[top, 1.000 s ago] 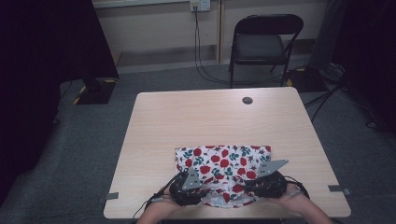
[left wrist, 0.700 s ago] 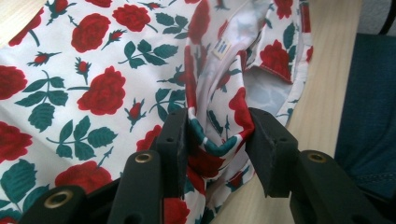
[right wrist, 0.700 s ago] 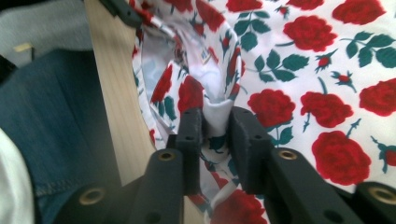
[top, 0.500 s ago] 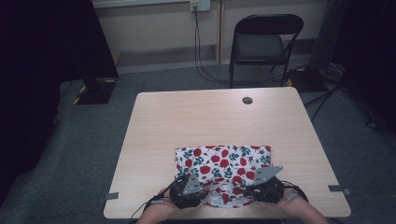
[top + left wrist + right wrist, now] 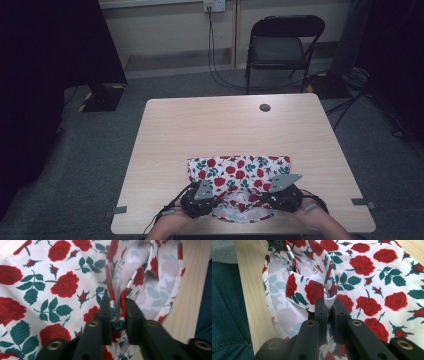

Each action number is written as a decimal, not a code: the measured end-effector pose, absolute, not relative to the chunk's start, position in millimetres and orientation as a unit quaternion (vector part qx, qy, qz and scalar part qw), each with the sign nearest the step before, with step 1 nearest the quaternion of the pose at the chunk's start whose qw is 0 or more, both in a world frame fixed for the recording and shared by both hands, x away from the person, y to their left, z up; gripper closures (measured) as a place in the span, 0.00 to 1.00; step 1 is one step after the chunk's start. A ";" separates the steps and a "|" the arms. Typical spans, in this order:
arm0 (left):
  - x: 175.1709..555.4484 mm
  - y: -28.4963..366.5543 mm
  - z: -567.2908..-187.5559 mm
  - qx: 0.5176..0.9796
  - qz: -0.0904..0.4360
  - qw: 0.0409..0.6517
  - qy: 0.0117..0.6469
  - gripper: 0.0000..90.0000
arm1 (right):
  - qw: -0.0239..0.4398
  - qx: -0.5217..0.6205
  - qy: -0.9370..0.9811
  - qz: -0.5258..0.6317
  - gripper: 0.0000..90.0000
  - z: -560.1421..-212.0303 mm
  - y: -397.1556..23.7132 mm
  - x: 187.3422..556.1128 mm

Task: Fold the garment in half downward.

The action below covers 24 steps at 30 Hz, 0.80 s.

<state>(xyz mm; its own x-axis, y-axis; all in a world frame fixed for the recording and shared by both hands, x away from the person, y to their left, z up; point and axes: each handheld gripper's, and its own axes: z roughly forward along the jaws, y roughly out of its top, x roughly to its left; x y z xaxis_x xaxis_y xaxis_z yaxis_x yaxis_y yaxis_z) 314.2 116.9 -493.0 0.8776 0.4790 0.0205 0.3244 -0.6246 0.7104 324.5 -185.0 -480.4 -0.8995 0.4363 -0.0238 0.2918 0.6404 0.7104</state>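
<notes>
A white garment printed with red roses and green leaves [image 5: 239, 172] lies folded near the table's front edge. My left gripper [image 5: 202, 196] has just been closing, and its jaws pinch a ridge of the rose fabric [image 5: 117, 315] near the collar. My right gripper [image 5: 280, 192] is shut on another fold of the same garment [image 5: 329, 296], beside the collar with its small label [image 5: 314, 269]. The paler inside of the fabric [image 5: 160, 290] shows around the neckline. Both hands come in at the bottom of the high view.
The light wooden table [image 5: 220, 130] has a small dark round cap [image 5: 265, 107] near its far edge. A black folding chair [image 5: 277, 47] stands beyond it. Blue trousers [image 5: 227, 310] sit close to the table's front edge.
Both grippers have drawn slightly toward the front edge, and the garment's near edge has bunched up between them. The left jaws have closed onto the fabric.
</notes>
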 end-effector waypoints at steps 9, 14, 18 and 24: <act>320.4 113.4 -478.2 0.883 0.172 0.382 0.212 0.94 | 0.134 0.221 0.888 0.380 0.94 -472.4 -186.8 332.1; 315.0 109.9 -473.9 0.881 0.186 0.387 0.198 0.92 | 0.169 0.212 0.881 0.388 0.94 -466.8 -186.7 328.0; 304.2 112.1 -481.7 0.887 0.183 0.381 0.186 0.92 | 0.169 0.188 0.890 0.380 0.94 -473.9 -186.7 315.9; 286.8 114.9 -493.4 0.897 0.156 0.380 0.164 0.86 | 0.144 0.162 0.903 0.372 0.93 -487.4 -189.9 299.4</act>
<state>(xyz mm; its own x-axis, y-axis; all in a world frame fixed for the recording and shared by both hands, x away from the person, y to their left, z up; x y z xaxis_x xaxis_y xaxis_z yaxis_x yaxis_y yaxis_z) 286.8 114.9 -493.4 0.8972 0.4133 0.1560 0.1757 -0.6579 0.7323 299.4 -189.9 -487.4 -0.9061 0.3991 -0.1400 0.1847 0.6712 0.7179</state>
